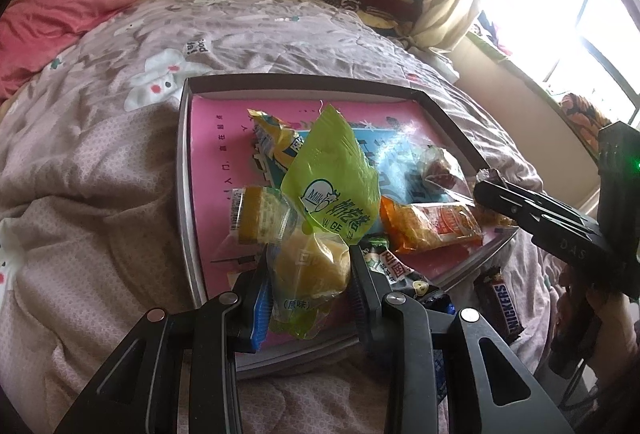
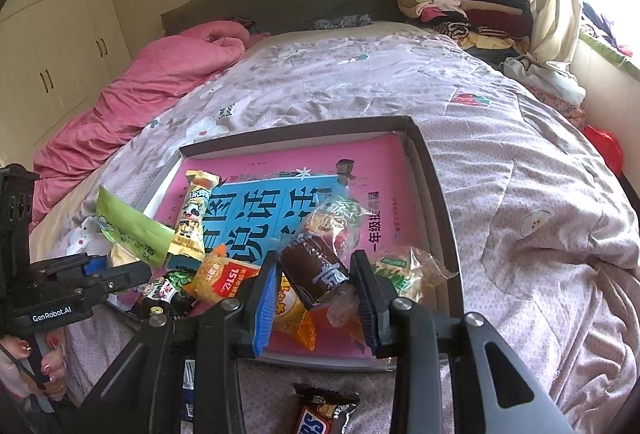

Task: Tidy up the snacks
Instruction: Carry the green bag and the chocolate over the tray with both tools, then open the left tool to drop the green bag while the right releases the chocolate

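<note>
A shallow box point(image 1: 184, 162) with a pink book lining its bottom lies on the bed and holds several wrapped snacks. My left gripper point(image 1: 310, 274) is shut on a green-and-clear packet with a yellow cake point(image 1: 320, 262), held over the box's near edge. My right gripper point(image 2: 316, 282) is shut on a dark brown wrapped cake point(image 2: 314, 270) above the box's near right part point(image 2: 436, 186). The right gripper also shows at the right of the left wrist view point(image 1: 486, 186). An orange snack pack point(image 1: 428, 226) lies in the box.
A Snickers bar point(image 1: 502, 306) lies on the quilt just outside the box's near edge; it also shows in the right wrist view point(image 2: 320, 418). A pink duvet point(image 2: 132, 94) lies at far left. Folded clothes point(image 2: 460, 2) are stacked by the headboard. A window is at right.
</note>
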Demonstrator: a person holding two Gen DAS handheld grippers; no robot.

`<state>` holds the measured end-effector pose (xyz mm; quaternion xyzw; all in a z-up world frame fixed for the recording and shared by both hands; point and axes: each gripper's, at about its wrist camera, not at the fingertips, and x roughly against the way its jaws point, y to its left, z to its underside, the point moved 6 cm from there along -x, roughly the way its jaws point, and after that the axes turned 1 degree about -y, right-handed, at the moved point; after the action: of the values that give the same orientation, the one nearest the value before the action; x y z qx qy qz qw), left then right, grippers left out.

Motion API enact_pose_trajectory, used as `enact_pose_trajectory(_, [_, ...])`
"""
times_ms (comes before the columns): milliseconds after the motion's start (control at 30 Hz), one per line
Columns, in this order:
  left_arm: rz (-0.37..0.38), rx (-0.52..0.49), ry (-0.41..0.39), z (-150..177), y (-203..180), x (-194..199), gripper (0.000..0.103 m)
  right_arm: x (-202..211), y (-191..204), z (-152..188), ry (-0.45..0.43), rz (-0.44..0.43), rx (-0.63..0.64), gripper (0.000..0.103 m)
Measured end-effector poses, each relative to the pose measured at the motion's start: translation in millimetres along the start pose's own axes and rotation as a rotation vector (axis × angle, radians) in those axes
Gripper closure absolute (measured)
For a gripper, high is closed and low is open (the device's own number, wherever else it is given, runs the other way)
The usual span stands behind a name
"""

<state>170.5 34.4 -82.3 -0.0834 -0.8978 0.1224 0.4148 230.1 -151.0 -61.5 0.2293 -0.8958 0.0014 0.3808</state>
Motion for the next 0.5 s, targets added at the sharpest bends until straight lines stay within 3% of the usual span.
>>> enact_pose_trajectory(500, [0.000, 0.015, 0.011, 2.5, 3.8, -4.5, 0.068, -8.6, 4.3, 2.4, 0.016, 0.018, 0.019, 0.067])
